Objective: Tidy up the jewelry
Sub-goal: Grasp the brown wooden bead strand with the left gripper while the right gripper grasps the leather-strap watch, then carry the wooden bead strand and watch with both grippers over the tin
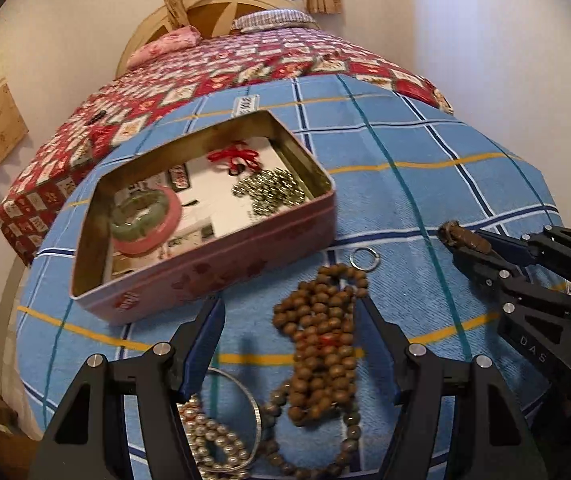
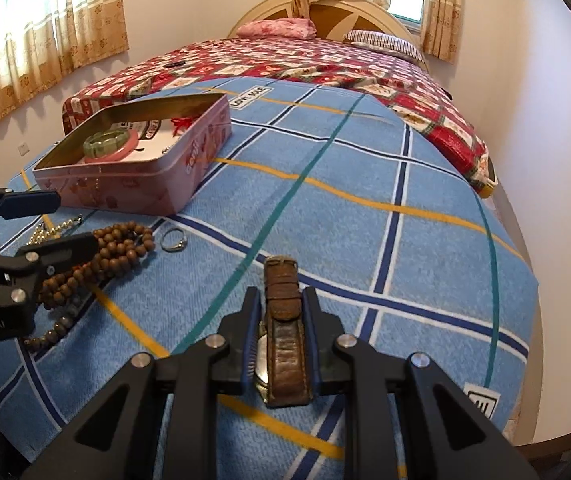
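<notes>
A pink tin box (image 1: 221, 268) (image 2: 165, 184) lies open on the blue checked blanket. It holds a green bangle (image 1: 141, 212) on a pink ring, a red cord and a silver bead chain (image 1: 273, 192). My left gripper (image 1: 289, 312) (image 2: 73, 218) is open, its fingers either side of a brown wooden bead necklace (image 1: 321, 344) (image 2: 113, 252). My right gripper (image 2: 281, 296) (image 1: 451, 240) is shut on a brown leather-strap watch (image 2: 285, 332), held above the blanket.
A small silver ring (image 1: 364, 259) (image 2: 174, 240) lies beside the beads. A pearl strand (image 1: 209, 436) and a thin silver bangle (image 1: 255, 408) lie near the left gripper. A bed with a red quilt (image 2: 325, 64) lies behind.
</notes>
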Demonstrator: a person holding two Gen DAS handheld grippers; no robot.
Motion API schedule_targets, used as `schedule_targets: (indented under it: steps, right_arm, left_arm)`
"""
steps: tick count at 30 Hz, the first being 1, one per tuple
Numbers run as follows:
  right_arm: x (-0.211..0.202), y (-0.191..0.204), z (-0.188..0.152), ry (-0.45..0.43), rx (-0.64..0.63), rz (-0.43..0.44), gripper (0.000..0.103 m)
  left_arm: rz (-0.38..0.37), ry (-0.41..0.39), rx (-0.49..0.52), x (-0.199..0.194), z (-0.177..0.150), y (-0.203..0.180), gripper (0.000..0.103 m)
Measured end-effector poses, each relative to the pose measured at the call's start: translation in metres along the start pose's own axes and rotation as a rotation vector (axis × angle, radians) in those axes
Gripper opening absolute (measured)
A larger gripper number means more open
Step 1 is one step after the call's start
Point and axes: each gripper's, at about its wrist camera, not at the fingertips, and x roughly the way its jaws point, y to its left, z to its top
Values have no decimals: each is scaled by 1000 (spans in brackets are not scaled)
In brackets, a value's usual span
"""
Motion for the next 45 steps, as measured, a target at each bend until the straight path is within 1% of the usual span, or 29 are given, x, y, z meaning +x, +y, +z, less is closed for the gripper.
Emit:
schedule_targets:
  steps: [1, 2, 3, 4, 6, 8, 11, 15, 21, 23, 34, 45]
  right_arm:
    - [0, 0, 0, -2, 1, 4, 23]
    - [0, 0, 0, -3, 3, 9, 23]
    - [0, 0, 0, -5, 4, 15, 23]
    - [0, 0, -1, -6, 3, 18, 23]
    - [-1, 0, -1, -11, 2, 28, 23]
    - [-2, 2, -2, -15, -8, 34, 23]
    - [-6, 6, 0, -32, -20, 43, 22]
    - [-12, 10, 3, -58, -26, 47, 22]
    - [-20, 13, 9, -83, -29, 49, 22]
    - [-20, 14, 11, -87, -31, 43, 20]
    - [-20, 22, 19, -93, -45, 52, 20]
    - [-28, 38, 42, -138, -75, 63, 19]
  left_arm:
    - [-9, 8, 1, 2, -1, -1, 63]
    - [-29, 20, 1, 5, -1, -2, 51]
    - [-43, 28, 3, 7, -1, -2, 45]
    - [-58, 37, 5, 9, -2, -3, 34]
    - [-77, 41, -1, 9, -3, -2, 24]
    - [-91, 16, -3, 2, -1, -1, 15]
    - [-105, -6, -10, -6, 1, 3, 15]
    - [-95, -41, -25, -18, 4, 13, 15]
    - [-28, -115, -23, -41, 10, 28, 15]
    - [-11, -131, -26, -45, 12, 33, 15]
    - [11, -147, -70, -48, 13, 56, 15]
    - [46, -181, -110, -55, 18, 79, 15]
